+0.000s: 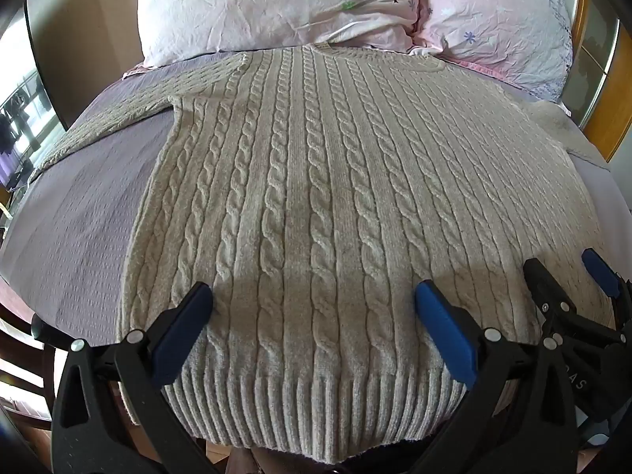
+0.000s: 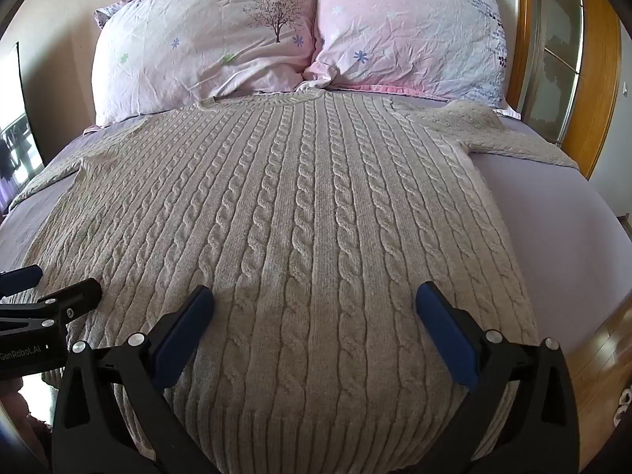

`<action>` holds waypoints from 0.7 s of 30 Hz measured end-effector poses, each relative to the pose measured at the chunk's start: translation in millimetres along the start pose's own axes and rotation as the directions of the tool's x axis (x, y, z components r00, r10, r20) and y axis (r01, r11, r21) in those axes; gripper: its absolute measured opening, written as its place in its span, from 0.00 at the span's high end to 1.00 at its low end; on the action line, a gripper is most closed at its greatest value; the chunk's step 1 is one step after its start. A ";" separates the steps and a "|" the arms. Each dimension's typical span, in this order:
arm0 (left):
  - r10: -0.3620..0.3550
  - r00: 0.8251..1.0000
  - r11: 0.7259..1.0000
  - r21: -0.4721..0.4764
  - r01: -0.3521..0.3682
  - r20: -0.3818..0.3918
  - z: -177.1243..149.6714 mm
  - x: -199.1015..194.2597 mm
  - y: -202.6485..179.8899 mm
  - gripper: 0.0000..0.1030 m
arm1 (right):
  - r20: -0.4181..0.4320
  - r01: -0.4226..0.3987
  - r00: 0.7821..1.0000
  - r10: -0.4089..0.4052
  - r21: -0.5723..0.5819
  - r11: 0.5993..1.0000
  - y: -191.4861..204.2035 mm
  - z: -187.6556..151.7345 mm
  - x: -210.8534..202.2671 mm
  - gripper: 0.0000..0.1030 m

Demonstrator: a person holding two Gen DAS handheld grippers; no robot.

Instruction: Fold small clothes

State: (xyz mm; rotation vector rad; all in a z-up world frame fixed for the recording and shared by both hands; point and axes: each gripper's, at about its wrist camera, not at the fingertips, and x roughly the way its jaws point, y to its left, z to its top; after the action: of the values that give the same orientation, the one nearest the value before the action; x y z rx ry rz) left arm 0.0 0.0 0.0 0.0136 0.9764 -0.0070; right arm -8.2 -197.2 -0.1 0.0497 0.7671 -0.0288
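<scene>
A cream cable-knit sweater point(image 1: 316, 181) lies flat on the bed, collar toward the pillows, ribbed hem point(image 1: 300, 407) nearest me; it also fills the right wrist view point(image 2: 300, 213). Its sleeves spread out to the left point(image 1: 102, 126) and right point(image 2: 474, 126). My left gripper point(image 1: 312, 296) is open, jaws wide apart over the hem's left half, holding nothing. My right gripper point(image 2: 314, 298) is open over the hem's right half and empty. The right gripper also shows in the left wrist view point(image 1: 565, 272), and the left gripper shows at the left edge of the right wrist view point(image 2: 59, 284).
Two pink flowered pillows point(image 2: 205, 47) point(image 2: 410, 31) lie at the head of the bed. A lilac sheet point(image 1: 75, 221) covers the mattress. A wooden headboard frame point(image 2: 592, 71) stands at the right. Wooden floor point(image 2: 600, 355) shows beyond the bed's right edge.
</scene>
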 end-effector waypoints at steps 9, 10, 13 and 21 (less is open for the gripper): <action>0.000 1.000 1.000 0.000 0.000 0.000 0.4 0.0 -0.1 0.02 | 0.004 0.000 1.000 0.000 0.000 1.000 0.0 -0.5 -0.8 0.01; 0.000 1.000 1.000 0.000 0.000 0.000 0.5 0.0 -0.2 0.02 | 0.004 0.000 1.000 0.000 0.000 1.000 -0.1 -0.5 -0.8 0.01; 0.000 1.000 1.000 0.000 0.000 0.002 0.0 -0.1 0.0 0.02 | 0.004 0.000 1.000 0.000 0.000 1.000 -0.2 -0.4 -0.8 0.01; 0.000 1.000 1.000 0.000 0.000 0.002 0.0 -0.1 0.0 0.02 | 0.006 0.001 1.000 -0.001 0.000 1.000 -0.1 -1.1 -1.7 0.01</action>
State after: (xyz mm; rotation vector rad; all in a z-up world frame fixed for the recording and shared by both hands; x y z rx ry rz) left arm 0.0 0.0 0.1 0.0134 0.9740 -0.0074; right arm -10.1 -197.2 0.3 0.0490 0.7615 -0.0292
